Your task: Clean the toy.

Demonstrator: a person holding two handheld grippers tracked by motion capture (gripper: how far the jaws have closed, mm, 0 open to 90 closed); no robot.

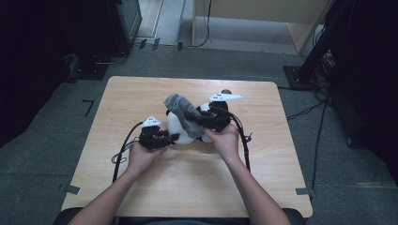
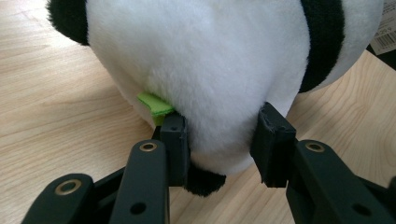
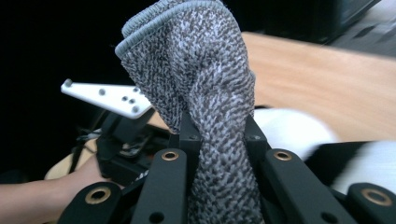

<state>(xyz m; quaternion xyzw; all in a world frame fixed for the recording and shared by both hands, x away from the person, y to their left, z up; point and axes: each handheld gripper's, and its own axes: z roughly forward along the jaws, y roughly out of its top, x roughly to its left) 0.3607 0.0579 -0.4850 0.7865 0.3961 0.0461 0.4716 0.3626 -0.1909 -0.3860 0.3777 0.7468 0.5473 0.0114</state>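
Pinching the plush panda [image 2: 219, 79] mid-worktop [image 1: 187, 187] with your left tool [image 2: 219, 140], jaws pressed into its white belly, right tool [image 3: 219, 135] clamped on a grey knitted sock [image 3: 191, 79], raised just beyond the panda.

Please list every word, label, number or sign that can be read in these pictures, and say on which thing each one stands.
No text can be read.
Paper tag beside the plush panda, left gripper view: a barcode and small print, too small to read.
Green tag on the panda: no print visible.
Grey knitted sock: no print visible.
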